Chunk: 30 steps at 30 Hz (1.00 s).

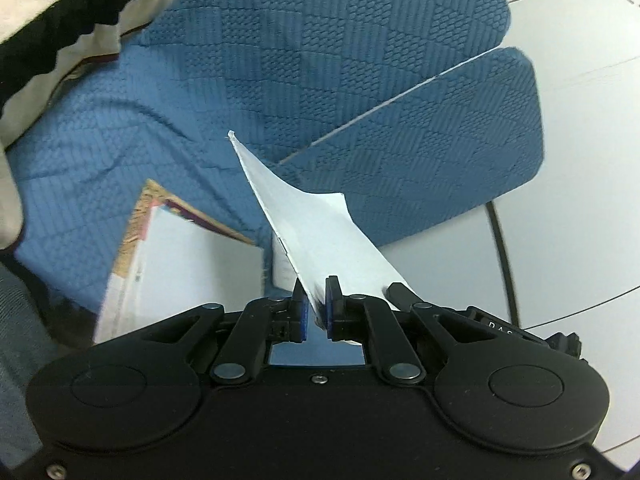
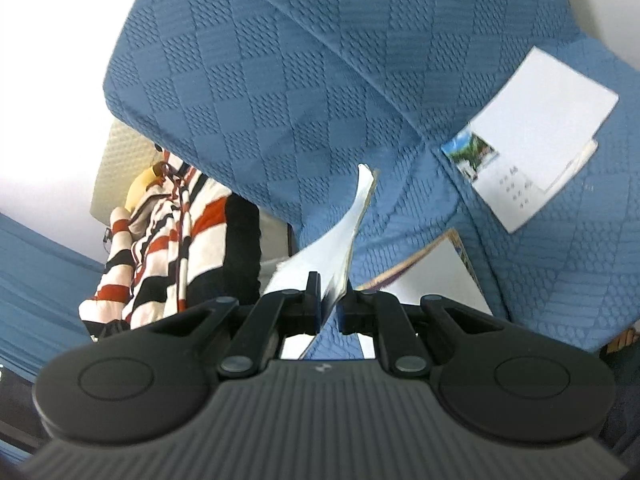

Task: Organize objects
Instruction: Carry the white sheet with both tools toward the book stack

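Over a blue quilted sofa (image 1: 320, 60), thin, floppy booklets (image 1: 320, 236) are pinched edgewise by both grippers' (image 1: 315, 316) (image 2: 329, 304) fingers, best gripped near the spine.

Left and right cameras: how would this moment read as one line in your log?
left gripper: shut on white sheet | right gripper: shut on booklet | beneath: blue sofa | nearby: calendar card, striped garment

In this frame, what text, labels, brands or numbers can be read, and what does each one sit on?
"DAS": raised letters on the black body of the left gripper, cut off at the edge, so likely part of a longer word.
Small emblem on the right gripper housing: a logo, not readable as text.
Dark printed marks on the white booklet lying on the blue cover: too small and blurred to read.
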{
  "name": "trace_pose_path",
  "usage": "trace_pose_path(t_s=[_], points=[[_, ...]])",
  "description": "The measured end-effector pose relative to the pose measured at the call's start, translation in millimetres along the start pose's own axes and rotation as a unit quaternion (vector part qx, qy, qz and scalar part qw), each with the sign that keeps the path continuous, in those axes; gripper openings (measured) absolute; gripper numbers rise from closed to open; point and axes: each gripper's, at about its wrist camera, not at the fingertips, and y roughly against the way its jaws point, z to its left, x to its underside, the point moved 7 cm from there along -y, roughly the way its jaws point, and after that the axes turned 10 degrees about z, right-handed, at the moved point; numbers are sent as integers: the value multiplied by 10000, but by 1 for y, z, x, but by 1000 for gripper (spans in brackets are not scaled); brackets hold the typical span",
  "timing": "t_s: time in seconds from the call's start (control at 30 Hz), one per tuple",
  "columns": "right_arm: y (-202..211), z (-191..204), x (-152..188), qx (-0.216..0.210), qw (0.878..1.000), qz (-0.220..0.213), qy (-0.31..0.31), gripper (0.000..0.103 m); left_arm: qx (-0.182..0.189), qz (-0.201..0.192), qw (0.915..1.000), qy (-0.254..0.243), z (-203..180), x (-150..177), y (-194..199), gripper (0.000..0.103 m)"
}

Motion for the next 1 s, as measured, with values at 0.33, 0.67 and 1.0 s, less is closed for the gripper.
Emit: trace_pose_path(t_s=[0.33,0.67,1.0], points=[[-34,-34,34,463,9986,185,191,10,-675,499,9964,70,49,25,-39,8],[-63,-60,67,1187,9888,578,690,11,-1293,899,9873,-196,71,45,-62,7],[-88,-89,82,1645,9794,933,705,11,-1654,1330,9772,-46,97,60,-88,9]])
